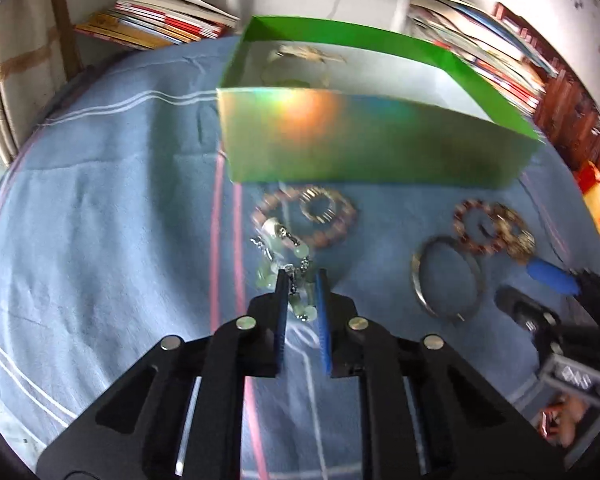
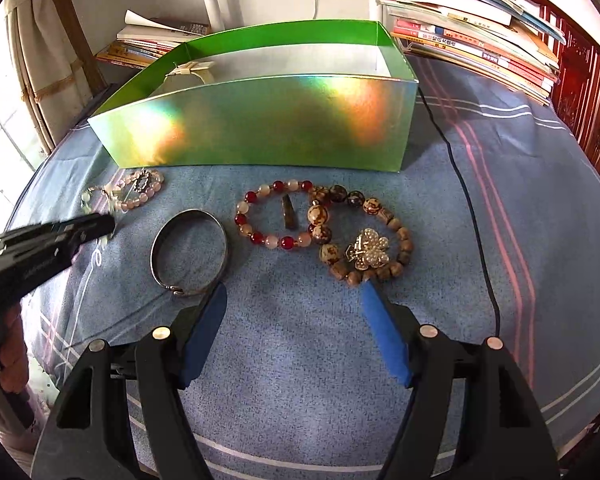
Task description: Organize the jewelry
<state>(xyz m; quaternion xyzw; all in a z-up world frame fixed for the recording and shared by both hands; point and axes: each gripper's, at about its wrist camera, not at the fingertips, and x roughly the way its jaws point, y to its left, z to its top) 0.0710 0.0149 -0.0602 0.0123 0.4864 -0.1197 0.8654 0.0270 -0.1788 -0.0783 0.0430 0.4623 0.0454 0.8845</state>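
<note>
1. Left gripper [image 1: 302,276]: matte black plastic frame with two straight fingers, each lined with a ribbed blue pad.
2. Left gripper linkage: four black arms with long slots, each pinned by a round silver screw head.
3. Right gripper [image 2: 292,290]: same black frame, with smooth blue pads on both fingers.
4. Right gripper linkage: four silver screw heads on slotted black arms.

- The left tool [image 1: 302,280] tilts steeply down, its blue pads [image 1: 322,292] drawn nearly together with a narrow gap between.
- The right tool [image 2: 292,296] tilts steeply down, pads [image 2: 384,332] spread wide, clamping nothing.
- A hand [image 2: 12,356] grips the left tool's handle.
</note>
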